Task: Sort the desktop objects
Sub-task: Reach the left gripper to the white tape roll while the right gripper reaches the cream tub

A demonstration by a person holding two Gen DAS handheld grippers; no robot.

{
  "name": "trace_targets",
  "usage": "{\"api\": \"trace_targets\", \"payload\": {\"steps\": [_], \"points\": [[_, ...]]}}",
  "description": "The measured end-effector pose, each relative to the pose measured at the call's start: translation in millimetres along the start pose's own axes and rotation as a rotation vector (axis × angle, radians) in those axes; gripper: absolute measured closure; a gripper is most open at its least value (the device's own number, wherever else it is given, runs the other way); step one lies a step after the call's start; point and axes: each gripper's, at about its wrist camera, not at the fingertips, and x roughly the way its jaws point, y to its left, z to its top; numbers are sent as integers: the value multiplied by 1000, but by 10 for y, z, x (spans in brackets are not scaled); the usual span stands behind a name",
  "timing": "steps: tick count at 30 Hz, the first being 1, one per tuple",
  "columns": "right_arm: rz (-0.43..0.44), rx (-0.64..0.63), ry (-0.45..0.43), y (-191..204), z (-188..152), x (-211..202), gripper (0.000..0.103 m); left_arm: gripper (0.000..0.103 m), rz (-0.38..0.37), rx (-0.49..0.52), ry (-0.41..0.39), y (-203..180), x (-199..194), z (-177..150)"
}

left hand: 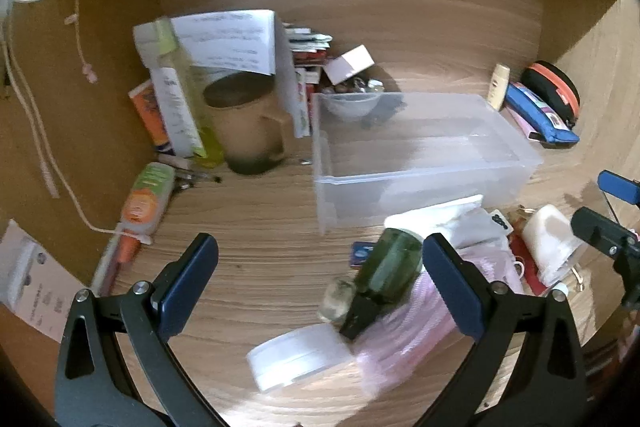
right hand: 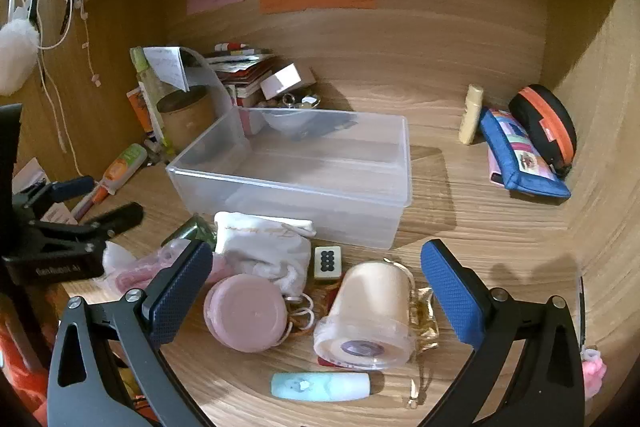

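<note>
Nearest my right claw (right hand: 316,291) lies a pale blue-green tube (right hand: 320,386), flat on the worktop (right hand: 480,227). Just beyond it, between my spread fingers, a cream roll in clear wrap (right hand: 370,319) lies on its side, with a pink round container (right hand: 245,313) just beside it and a white cloth pouch (right hand: 272,247) and a dotted tile (right hand: 328,259) behind. Right claw is released and grasps nothing.

My left claw (left hand: 320,267) is likewise released, hovering over a dark green bottle (left hand: 390,267) lying tilted on a pink bag (left hand: 408,331), with a white round tin (left hand: 296,355) touching the bag's near edge.

Sorting target, by my judgement, is the clear plastic bin (right hand: 296,183) standing just behind the pile; it holds nothing that I can see.

Step in hand: selecting a first item; nothing is sorted yet. Next move calls for lowering one claw squarely around a single object, probably the roll or the bottle, without dragging its neighbours.
</note>
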Motion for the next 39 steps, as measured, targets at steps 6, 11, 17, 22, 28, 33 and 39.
{"api": "trace_targets", "payload": {"steps": [6, 11, 17, 22, 28, 33, 39], "points": [[-22, 22, -8, -133, -40, -64, 0, 0, -4, -47, 1, 209, -99, -96], [-46, 33, -30, -238, -111, -177, 0, 0, 1, -98, 83, 450, -51, -228], [-67, 50, -22, -342, -241, -246, 0, 0, -31, -105, 149, 538, -92, -470], [-67, 62, 30, -435, -333, -137, 0, 0, -47, -114, 183, 520, -109, -631], [-57, 67, 111, -483, -446, 79, 0, 0, -45, -75, 226, 339, 56, -784], [-33, 68, 152, -443, -557, 202, 0, 0, -31, -61, 268, 276, 237, -896], [-33, 60, 174, -325, -607, 365, 0, 0, -6, -110, 261, 310, 367, -895]]}}
